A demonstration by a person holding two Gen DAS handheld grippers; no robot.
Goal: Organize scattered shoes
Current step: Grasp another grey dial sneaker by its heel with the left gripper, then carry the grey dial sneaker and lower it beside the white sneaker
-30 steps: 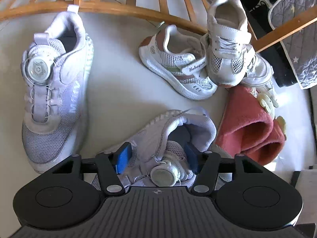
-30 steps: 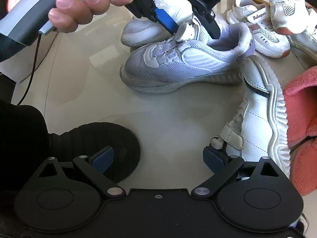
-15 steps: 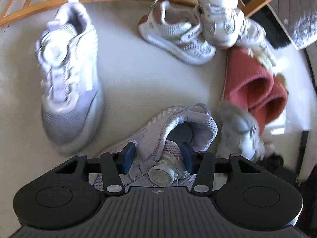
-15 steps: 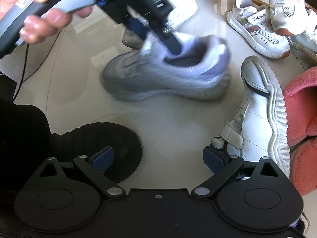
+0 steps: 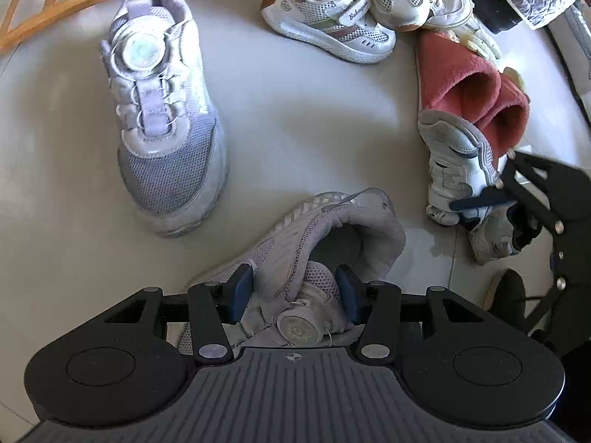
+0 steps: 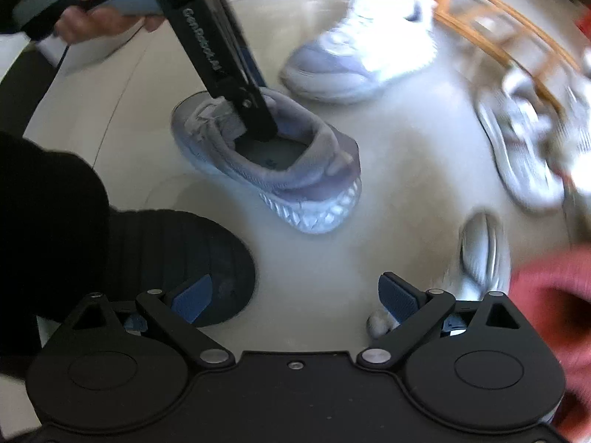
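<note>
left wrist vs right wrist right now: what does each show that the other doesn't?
Left wrist only: the dial on the tongue of the held lavender sneaker, with the left gripper pressing the tongue from both sides; the brand strap on the small white sneaker; the openings of the red slippers.

Right wrist only: the hand holding the left gripper's handle, a dark sleeve, and the right gripper open over bare floor.

Both: the held sneaker, its mate near the wooden rail, and the white sneaker lying beside the slippers.
</note>
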